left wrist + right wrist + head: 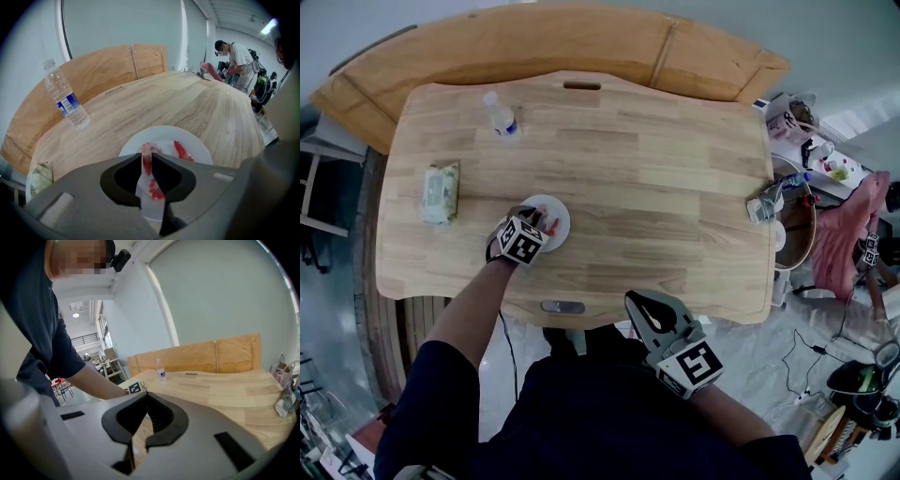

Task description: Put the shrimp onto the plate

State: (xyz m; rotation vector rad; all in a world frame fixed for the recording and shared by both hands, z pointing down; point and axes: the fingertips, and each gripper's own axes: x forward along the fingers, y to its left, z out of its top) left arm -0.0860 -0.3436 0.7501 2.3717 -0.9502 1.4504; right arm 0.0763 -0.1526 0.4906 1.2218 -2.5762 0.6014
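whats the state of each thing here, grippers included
left gripper: shut on shrimp, over plate
right gripper: shut, empty, clear of the table
second shrimp: lying on plate
bottle: upright, cap on
wipes pack: lying flat

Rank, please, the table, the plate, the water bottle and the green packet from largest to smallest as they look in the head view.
1. the table
2. the plate and the green packet: they look about alike, and the left claw covers part of the plate, so no ranking
3. the water bottle
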